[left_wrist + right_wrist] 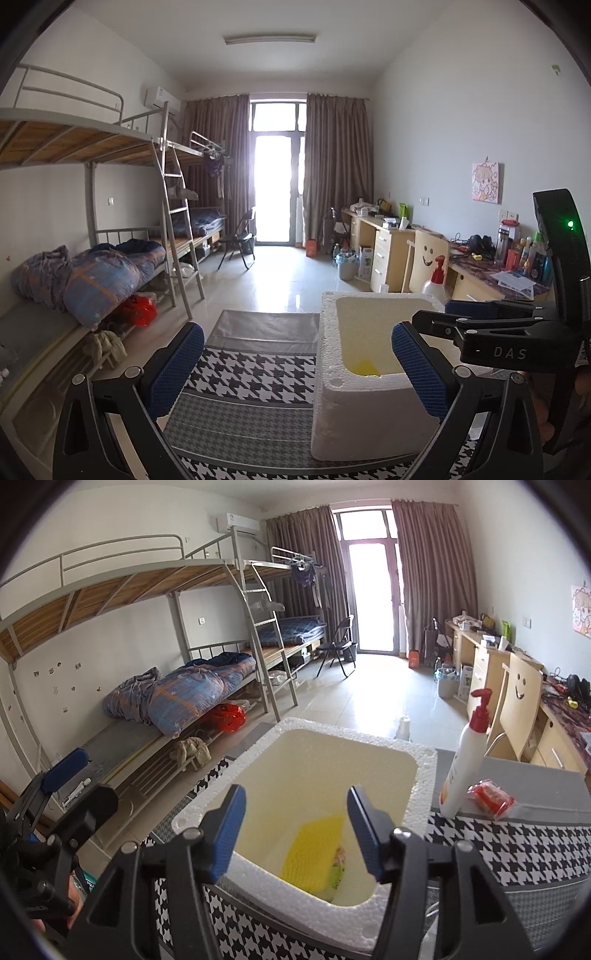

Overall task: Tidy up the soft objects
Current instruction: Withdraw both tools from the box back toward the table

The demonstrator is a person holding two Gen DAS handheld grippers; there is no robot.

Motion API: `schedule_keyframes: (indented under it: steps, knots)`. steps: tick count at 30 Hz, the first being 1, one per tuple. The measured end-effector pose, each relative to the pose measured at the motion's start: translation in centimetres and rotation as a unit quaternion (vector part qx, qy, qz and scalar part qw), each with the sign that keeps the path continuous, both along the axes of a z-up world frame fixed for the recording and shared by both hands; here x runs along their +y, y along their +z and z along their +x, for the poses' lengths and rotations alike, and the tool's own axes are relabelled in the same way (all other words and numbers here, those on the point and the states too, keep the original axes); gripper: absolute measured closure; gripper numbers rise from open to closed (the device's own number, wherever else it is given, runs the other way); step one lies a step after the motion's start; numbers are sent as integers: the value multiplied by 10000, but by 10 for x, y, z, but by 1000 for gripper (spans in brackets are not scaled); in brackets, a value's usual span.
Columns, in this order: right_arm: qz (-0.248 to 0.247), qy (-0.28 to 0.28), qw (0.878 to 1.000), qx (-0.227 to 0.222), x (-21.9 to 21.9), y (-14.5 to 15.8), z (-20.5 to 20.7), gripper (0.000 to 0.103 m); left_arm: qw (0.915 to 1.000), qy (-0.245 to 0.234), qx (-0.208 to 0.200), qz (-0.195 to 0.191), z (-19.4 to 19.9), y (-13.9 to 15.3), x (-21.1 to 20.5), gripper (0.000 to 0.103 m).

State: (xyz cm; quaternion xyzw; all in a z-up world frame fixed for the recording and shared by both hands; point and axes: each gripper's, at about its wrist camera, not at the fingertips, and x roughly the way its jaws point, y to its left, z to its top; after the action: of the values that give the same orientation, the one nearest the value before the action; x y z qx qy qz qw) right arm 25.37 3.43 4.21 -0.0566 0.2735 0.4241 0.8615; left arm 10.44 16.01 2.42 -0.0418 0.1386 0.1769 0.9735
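Note:
A white foam box (421, 771) stands on a houndstooth cloth (517, 845). Inside it lies a yellow sponge (310, 853) with a greenish soft item (338, 864) beside it. My right gripper (295, 830) is open and empty, held just above the box's near rim, over the sponge. In the left wrist view the box (347, 413) sits right of centre with a bit of yellow (365, 367) showing inside. My left gripper (299, 365) is open and empty, over the cloth (240, 373) at the box's left side. The right gripper (432, 314) reaches in over the box.
A white pump bottle with red top (463, 760) and a red wrapped packet (491, 797) stand on the table right of the box. Bunk beds with bedding (177, 694) line the left wall. Desks and a smiley-face chair (521, 705) line the right wall.

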Motion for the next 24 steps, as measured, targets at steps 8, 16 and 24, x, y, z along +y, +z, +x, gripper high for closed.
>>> schedule_keyframes:
  steps: [8, 16, 24]
  knots:
    - [214, -143, 9994, -229, -21, 8, -5, 8, 9999, -122, -25, 52, -1, 5, -12, 1]
    - [294, -186, 9989, -324, -39, 14, -6, 8, 9994, -288, -26, 166, -1, 9, -27, 1]
    - [405, -332, 9977, -439, -56, 19, -10, 8, 9989, -406, -17, 226, -1, 13, -40, 1]
